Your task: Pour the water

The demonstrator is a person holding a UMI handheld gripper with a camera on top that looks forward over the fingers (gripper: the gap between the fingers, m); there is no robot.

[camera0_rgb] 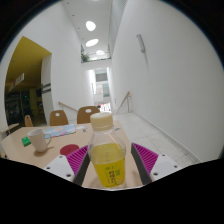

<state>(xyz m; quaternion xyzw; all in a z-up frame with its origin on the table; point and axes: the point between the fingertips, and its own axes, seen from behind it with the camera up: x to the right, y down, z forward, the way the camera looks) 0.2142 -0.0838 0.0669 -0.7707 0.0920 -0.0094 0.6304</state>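
A clear plastic bottle (108, 155) with a cream-white cap and yellow liquid and label is seen upright between the two fingers of the gripper (108, 168), its body filling the gap; the magenta pads (146, 157) are set close against its sides, and the bottle appears to be clasped by both, though the contact lines themselves are partly hidden by the bottle. The gripper is held roughly level, pointed forward across a light wooden table (25, 148), with the bottle's cap raised above the table's far edge. A white cup (40, 140) is placed on the table beyond the left finger, well apart from the bottle, with a small light-coloured item just beside it whose kind cannot be told. A round magenta object (69, 149) is laid flat on the table near the left finger. Wooden chairs (88, 114) are ranged behind the table's far edge. A white wall (170, 70) and a corridor with ceiling lights (92, 42) are recorded beyond. The holding hand is not seen.
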